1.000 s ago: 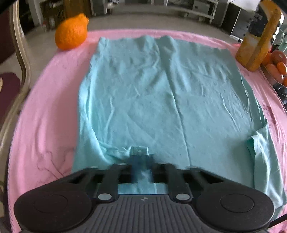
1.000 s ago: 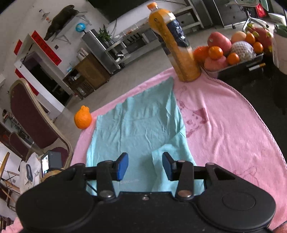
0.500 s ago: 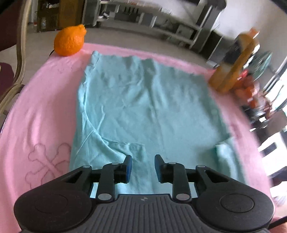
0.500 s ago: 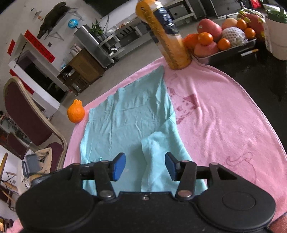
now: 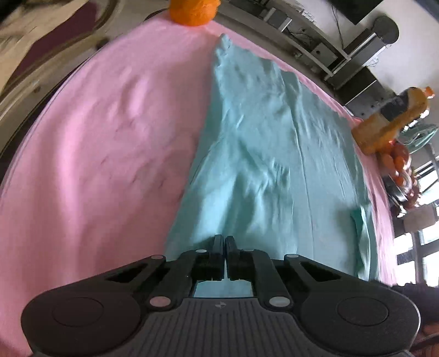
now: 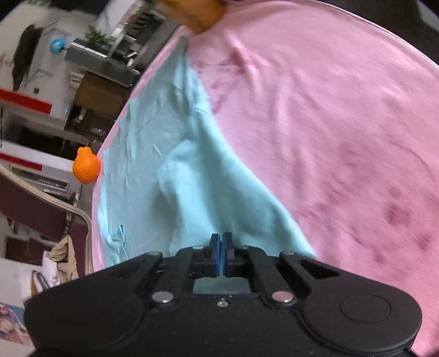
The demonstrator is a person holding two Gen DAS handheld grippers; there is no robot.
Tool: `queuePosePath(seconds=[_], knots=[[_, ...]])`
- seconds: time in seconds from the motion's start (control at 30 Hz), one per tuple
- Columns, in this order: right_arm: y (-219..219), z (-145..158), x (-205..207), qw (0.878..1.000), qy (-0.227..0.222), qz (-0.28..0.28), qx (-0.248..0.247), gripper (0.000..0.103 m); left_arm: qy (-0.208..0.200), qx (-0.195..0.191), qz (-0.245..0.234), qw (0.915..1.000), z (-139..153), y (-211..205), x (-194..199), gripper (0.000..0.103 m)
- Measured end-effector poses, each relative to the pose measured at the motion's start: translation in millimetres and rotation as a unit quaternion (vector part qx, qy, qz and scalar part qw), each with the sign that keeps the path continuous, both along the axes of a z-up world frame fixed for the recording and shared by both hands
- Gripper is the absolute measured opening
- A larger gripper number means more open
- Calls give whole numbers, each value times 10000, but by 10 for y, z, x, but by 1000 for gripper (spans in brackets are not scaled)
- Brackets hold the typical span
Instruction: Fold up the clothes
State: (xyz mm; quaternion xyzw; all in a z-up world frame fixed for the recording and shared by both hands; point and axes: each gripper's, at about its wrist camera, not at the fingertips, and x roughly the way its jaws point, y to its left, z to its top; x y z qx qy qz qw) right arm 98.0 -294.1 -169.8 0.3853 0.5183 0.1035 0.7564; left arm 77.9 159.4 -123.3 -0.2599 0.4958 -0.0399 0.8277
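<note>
A light teal garment (image 5: 263, 153) lies spread on a pink cloth (image 5: 104, 153) over a round table. My left gripper (image 5: 225, 241) is shut on the garment's near edge at its left side, and the fabric rises in a ridge toward it. In the right wrist view the same garment (image 6: 153, 153) has a folded flap. My right gripper (image 6: 221, 238) is shut on the garment's near right edge, with fabric pulled up between the blue pads.
An orange fruit (image 5: 193, 11) sits at the table's far edge, also in the right wrist view (image 6: 86, 168). An orange juice bottle (image 5: 389, 123) and a tray of fruit (image 5: 397, 164) stand at the far right. A chair (image 6: 41, 206) stands by the table.
Both grippers went from open above the garment to shut on its near edge. Both cameras dropped lower and tilted, and the fabric is now pulled up at each grip.
</note>
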Motion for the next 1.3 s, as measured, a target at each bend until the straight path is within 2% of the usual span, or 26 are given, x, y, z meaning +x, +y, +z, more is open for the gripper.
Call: queuePosePath(seconds=[0.1,0.13,0.17,0.2,0.27,0.37,0.43,0.5,0.53,0.57,0.63,0.73,0.83,0.9,1.0,1.1,1.3], knots=[[-162,68,-174,9996,65,-2,-276,2,91,-260,137,9995,-40,158,-378,11],[-188,104,-223,9994,88,10,-324,3,26,-139,185,9997,5,174,-455,10],[-210,142,-269,9992,102,22,-374,10,-40,-17,234,9997,49,190,-533,4],[-192,199,-286,9990,9,28,-436,12,-113,107,277,9995,96,202,-602,3],[-155,314,-320,9983,-176,41,-559,14,-387,346,254,9983,225,151,-563,3],[-46,460,-270,9957,-534,-64,-758,14,-542,504,280,9969,264,63,-303,4],[39,428,-167,9943,-633,-87,-858,14,-628,609,299,9957,283,7,-131,7],[113,346,-59,9929,-648,-76,-990,14,-318,699,414,9962,127,15,4,6],[120,274,-21,9928,-549,-92,-1061,14,-225,682,559,9958,77,64,-2,11],[109,208,-15,9926,-514,-148,-1089,7,-140,664,698,9953,31,113,-12,12],[28,175,-100,9934,-542,-197,-996,6,-110,604,829,9947,24,207,-113,12],[-87,209,-208,9914,-424,-79,-1238,6,-156,936,680,9932,47,240,-297,12],[-161,216,-302,9934,-299,-51,-1110,7,-120,1242,559,9906,87,225,-463,11],[-180,281,-373,9926,-354,-81,-1157,17,-129,1292,612,9896,136,263,-558,6],[-165,428,-444,9925,-622,-105,-1045,18,-352,1164,537,9911,245,192,-600,6],[-39,537,-451,9914,-821,56,-1020,17,-530,1154,325,9914,318,18,-561,6],[457,423,-382,9868,-785,841,-1141,17,-429,1775,-251,9829,108,-398,-392,9]])
